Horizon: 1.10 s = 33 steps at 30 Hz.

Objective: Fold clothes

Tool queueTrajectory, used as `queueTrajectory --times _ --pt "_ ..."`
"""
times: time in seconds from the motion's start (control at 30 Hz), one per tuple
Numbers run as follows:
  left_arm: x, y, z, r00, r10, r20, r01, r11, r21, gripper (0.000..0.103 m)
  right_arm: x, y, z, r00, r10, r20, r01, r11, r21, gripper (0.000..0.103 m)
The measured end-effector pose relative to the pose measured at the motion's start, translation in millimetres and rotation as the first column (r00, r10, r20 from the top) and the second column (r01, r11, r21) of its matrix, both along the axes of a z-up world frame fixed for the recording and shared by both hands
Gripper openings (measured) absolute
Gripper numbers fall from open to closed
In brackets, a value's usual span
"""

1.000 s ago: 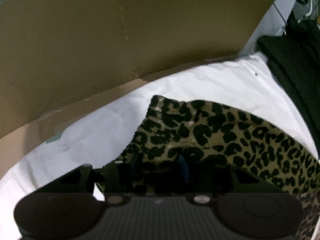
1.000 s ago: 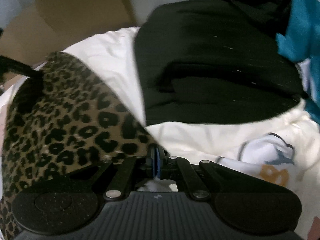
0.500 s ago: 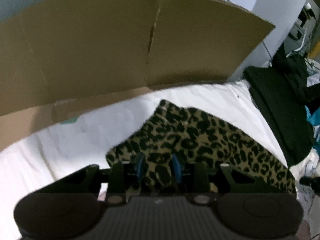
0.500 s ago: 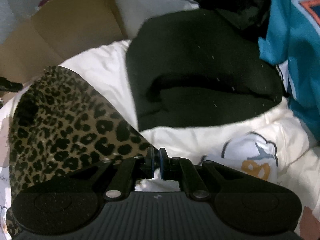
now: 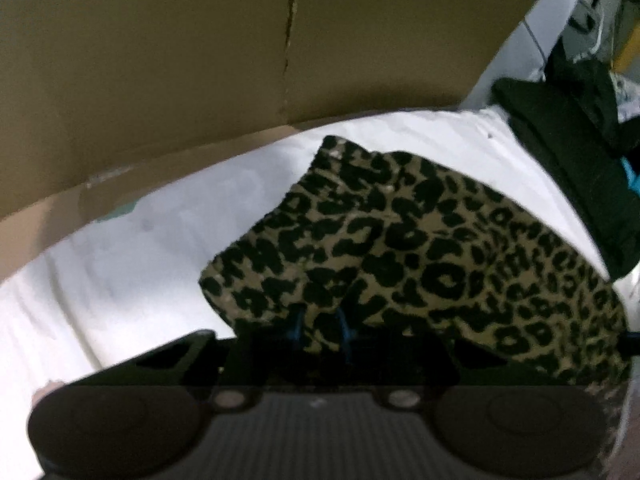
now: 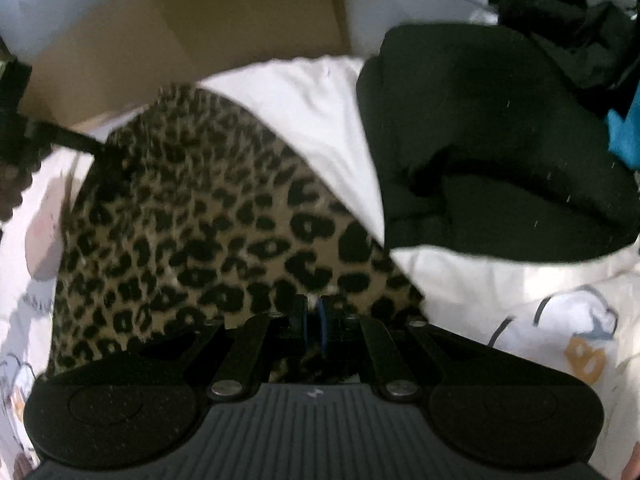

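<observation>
the leopard-print garment lies on the white sheet of what looks like a bed, in front of a cardboard sheet and just beside a folded black garment. it reads as thin, limp and light: it drapes and creases wherever it is lifted, so it should sag between 2 holds and is best taken by its edges or corners, kept taut. the left tool has a bunch of the near edge between its jaws, which are closing on it, the gap already narrow. the right tool is nearly closed and pinches the garment's other near corner. count: 1 leopard garment, 1 folded black garment, 1 cardboard sheet, 2 tools, and 1 teal piece of cloth at the right edge.
</observation>
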State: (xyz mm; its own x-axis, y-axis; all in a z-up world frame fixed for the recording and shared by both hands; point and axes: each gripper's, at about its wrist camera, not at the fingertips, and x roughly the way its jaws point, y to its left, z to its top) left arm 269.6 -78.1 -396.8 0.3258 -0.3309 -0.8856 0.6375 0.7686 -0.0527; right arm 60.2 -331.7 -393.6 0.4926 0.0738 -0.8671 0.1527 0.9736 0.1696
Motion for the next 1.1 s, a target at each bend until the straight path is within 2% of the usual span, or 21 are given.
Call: queueTrajectory --times 0.17,0.3,0.37,0.4,0.47,0.6,0.73,0.87,1.0,1.1 --pt "-16 2 9 0.999 0.003 0.047 -0.004 1.000 0.025 0.017 -7 -3 0 0.999 -0.014 -0.029 0.013 0.999 -0.046 0.011" --pt "-31 18 18 0.999 0.035 0.035 -0.035 0.999 -0.005 0.024 -10 -18 6 0.998 -0.066 -0.015 0.065 0.997 -0.045 0.012" --pt "-41 29 23 0.998 0.050 0.023 -0.049 0.999 -0.023 0.025 -12 -28 7 0.995 -0.097 -0.009 0.097 0.995 -0.034 0.019" --pt "-46 34 25 0.998 0.058 0.015 -0.058 0.998 -0.029 0.026 -12 -31 7 0.994 -0.106 -0.008 0.105 0.994 -0.037 0.027" --pt "-56 42 29 0.997 0.075 -0.002 -0.075 0.996 -0.041 0.027 -13 -35 6 0.993 -0.115 -0.003 0.115 0.992 -0.043 0.031" --pt "-78 52 36 0.995 0.100 -0.023 -0.101 0.992 -0.070 0.028 -10 -40 3 0.993 -0.121 0.007 0.121 0.992 -0.018 0.034" --pt "-90 44 40 0.996 0.094 -0.012 -0.094 0.993 -0.073 0.029 -6 -48 -3 0.989 -0.150 0.011 0.150 0.989 0.010 0.035" --pt "-89 36 46 0.995 0.104 -0.005 -0.104 0.990 -0.097 0.029 -1 -61 -15 0.978 -0.206 -0.012 0.207 0.974 0.093 0.037" --pt "-86 27 44 0.995 0.104 -0.006 -0.104 0.990 -0.097 0.029 2 -64 -19 0.977 -0.215 0.000 0.213 0.968 0.129 0.037" --pt "-91 24 40 0.995 0.095 -0.038 -0.099 0.991 -0.096 0.029 3 -67 -18 0.976 -0.218 0.008 0.214 0.965 0.149 0.037"
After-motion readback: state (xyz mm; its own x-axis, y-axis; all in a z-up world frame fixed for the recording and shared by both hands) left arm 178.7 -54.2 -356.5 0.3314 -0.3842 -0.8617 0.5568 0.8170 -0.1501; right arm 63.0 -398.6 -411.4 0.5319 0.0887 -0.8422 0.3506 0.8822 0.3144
